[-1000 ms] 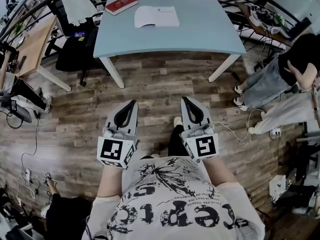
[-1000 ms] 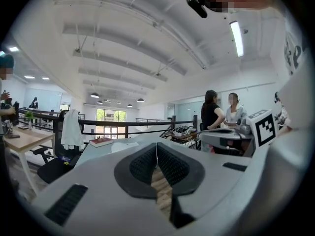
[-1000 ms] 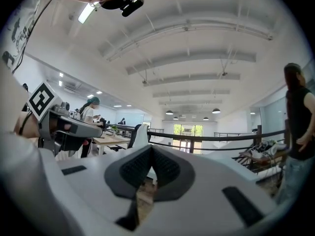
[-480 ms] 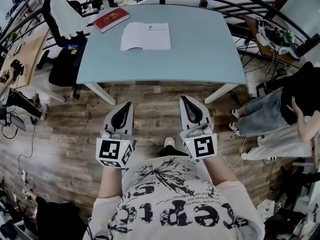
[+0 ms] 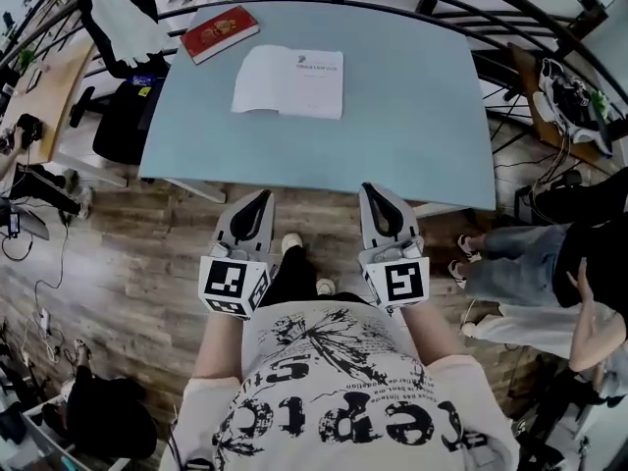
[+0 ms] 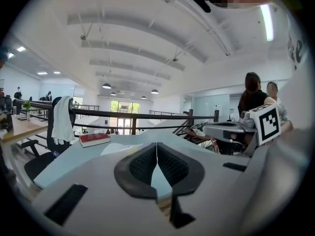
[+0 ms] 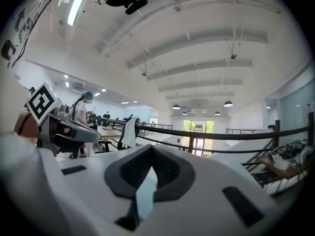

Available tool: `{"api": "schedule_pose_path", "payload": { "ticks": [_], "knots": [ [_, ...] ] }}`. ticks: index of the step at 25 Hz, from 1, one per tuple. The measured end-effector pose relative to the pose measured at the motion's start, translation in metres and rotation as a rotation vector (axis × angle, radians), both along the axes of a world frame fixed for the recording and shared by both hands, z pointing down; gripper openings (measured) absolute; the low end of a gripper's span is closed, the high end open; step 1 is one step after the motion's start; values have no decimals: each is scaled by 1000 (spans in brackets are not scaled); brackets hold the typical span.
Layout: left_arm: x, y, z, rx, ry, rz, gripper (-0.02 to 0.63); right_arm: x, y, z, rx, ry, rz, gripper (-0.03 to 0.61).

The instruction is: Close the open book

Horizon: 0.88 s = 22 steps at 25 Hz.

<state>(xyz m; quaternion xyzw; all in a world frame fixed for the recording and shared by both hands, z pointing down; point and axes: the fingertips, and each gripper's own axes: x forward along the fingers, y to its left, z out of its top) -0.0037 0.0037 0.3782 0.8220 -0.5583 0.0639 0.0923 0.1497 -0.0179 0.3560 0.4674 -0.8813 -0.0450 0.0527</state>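
The left tool [image 5: 261, 200] and the right tool [image 5: 370, 192] are hovering side by side just short of the near edge of the bench [image 5: 432, 116], both pointing toward it. Each tool's jaws are standing fully together, gripping nothing. The open book [image 5: 290, 81] is lying flat, pages up, on the far left part of the bench, well apart from both tools. A closed red book [image 5: 220, 31] is resting near the far left corner.

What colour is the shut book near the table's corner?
The shut book is red; the head view shows it best.
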Motion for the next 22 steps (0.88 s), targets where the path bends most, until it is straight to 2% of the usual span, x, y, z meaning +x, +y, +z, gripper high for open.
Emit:
{"api": "schedule_pose_path", "payload": {
  "ticks": [6, 10, 14, 16, 22],
  "knots": [
    [-30, -96, 27, -12, 46, 13, 20, -27, -88, 26, -30, 20, 13, 9],
    [-56, -160, 48, -66, 76, 28, 20, -48, -145, 44, -66, 48, 30, 9],
    [-87, -217, 78, -121, 124, -4, 20, -72, -195, 62, -109, 61, 28, 11],
    [-99, -240, 103, -165, 184, -33, 20, -85, -218, 71, -128, 71, 21, 10],
    [-115, -278, 169, -319, 488, -75, 21, -119, -267, 98, -185, 106, -15, 11]
  ]
}}
